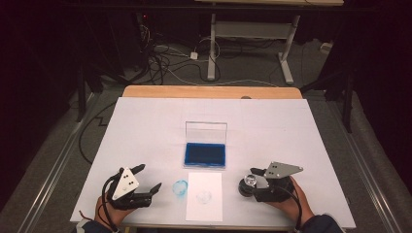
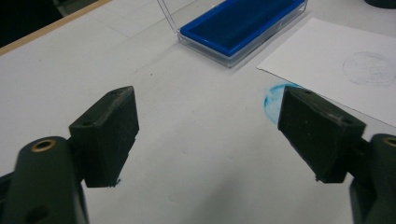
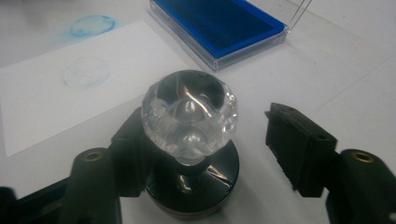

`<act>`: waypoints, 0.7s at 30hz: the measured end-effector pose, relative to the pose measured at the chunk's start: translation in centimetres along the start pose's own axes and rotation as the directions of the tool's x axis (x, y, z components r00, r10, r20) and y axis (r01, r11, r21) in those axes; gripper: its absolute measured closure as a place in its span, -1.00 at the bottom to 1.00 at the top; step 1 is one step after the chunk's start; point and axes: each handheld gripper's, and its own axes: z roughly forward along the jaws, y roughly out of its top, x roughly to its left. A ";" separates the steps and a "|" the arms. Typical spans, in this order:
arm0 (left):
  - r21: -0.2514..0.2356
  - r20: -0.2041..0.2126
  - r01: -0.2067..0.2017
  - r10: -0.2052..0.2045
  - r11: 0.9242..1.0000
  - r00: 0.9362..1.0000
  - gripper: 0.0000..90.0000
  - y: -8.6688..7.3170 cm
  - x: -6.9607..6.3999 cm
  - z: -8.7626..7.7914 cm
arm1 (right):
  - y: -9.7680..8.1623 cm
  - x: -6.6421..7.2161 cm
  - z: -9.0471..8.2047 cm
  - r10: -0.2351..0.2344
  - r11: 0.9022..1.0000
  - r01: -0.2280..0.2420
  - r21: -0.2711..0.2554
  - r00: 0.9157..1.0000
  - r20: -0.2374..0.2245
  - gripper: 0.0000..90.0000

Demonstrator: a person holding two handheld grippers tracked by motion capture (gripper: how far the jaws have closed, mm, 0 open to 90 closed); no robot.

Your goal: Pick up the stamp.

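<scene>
A stamp with a clear faceted knob and a round black base (image 1: 250, 183) (image 3: 189, 116) stands upright on the white table at the near right. My right gripper (image 1: 248, 182) (image 3: 208, 122) sits around it: one jaw lies against the base, the other stands a gap away, so it is open. An open blue ink pad (image 1: 205, 154) (image 2: 243, 23) (image 3: 217, 23) with its clear lid raised lies mid-table. In front of it lies a white paper sheet (image 1: 204, 196) (image 2: 336, 60) (image 3: 60, 93) bearing a faint round print. My left gripper (image 1: 149, 177) (image 2: 205, 116) rests open at the near left, holding nothing.
A blue ink smudge (image 1: 180, 187) (image 2: 271, 100) (image 3: 92, 24) marks the white table cover (image 1: 145, 126) just left of the sheet. The wooden table edge (image 1: 209, 91) shows at the far side. Beyond it are a desk frame (image 1: 252, 34) and floor cables (image 1: 165, 60).
</scene>
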 end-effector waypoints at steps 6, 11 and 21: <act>0.000 0.000 0.002 -0.002 1.000 1.000 -0.57 -0.1 0.1 -0.1 | -0.1 -0.2 0.1 0.009 1.000 -0.009 -0.008 1.000 -0.024 -0.06; -0.002 -0.001 0.002 -0.002 1.000 1.000 -0.57 -0.1 0.1 -0.1 | -0.1 0.0 -0.2 -0.004 1.000 0.003 -0.024 0.999 -0.043 0.02; 0.002 0.000 -0.001 0.001 1.000 1.000 -0.57 -0.1 0.1 0.0 | 0.0 0.2 -0.8 -0.007 0.999 0.005 -0.043 0.998 -0.061 0.21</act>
